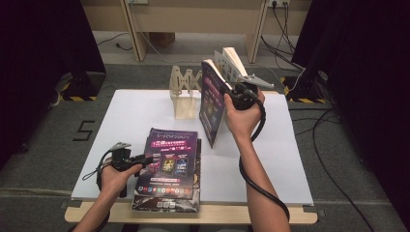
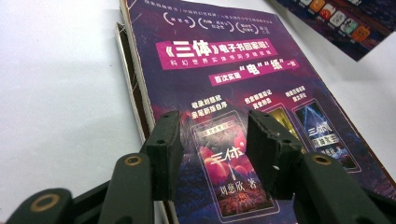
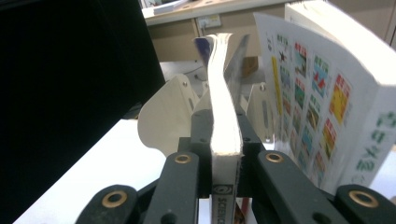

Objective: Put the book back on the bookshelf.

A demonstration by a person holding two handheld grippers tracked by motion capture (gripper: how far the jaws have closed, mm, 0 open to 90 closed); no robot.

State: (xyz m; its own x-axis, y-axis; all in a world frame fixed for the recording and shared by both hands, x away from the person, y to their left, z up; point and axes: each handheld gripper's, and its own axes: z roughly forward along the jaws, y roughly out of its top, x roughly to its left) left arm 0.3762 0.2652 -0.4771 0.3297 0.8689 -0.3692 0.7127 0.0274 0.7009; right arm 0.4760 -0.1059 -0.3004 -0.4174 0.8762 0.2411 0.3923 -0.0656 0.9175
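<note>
The right claw (image 1: 231,86) is clamped on a purple book (image 1: 212,102) raised upright near the wooden rack (image 1: 185,94) (seemingly to shelve it), while the left claw (image 1: 149,158), jaws apart, steadies the stack (image 1: 169,169) on the counter (image 1: 270,159).

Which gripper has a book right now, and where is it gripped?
The right gripper clamps the upright purple-covered paperback book by part of its page block at the edge. The left gripper holds nothing, jaws open above the stacked purple books.

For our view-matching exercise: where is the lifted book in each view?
High view: book upright, right of centre, in the right gripper.
Left gripper view: probably the purple cover at the top right corner.
Right gripper view: centre, page edge clamped between the jaws.
Shared landmark: white table.
</note>
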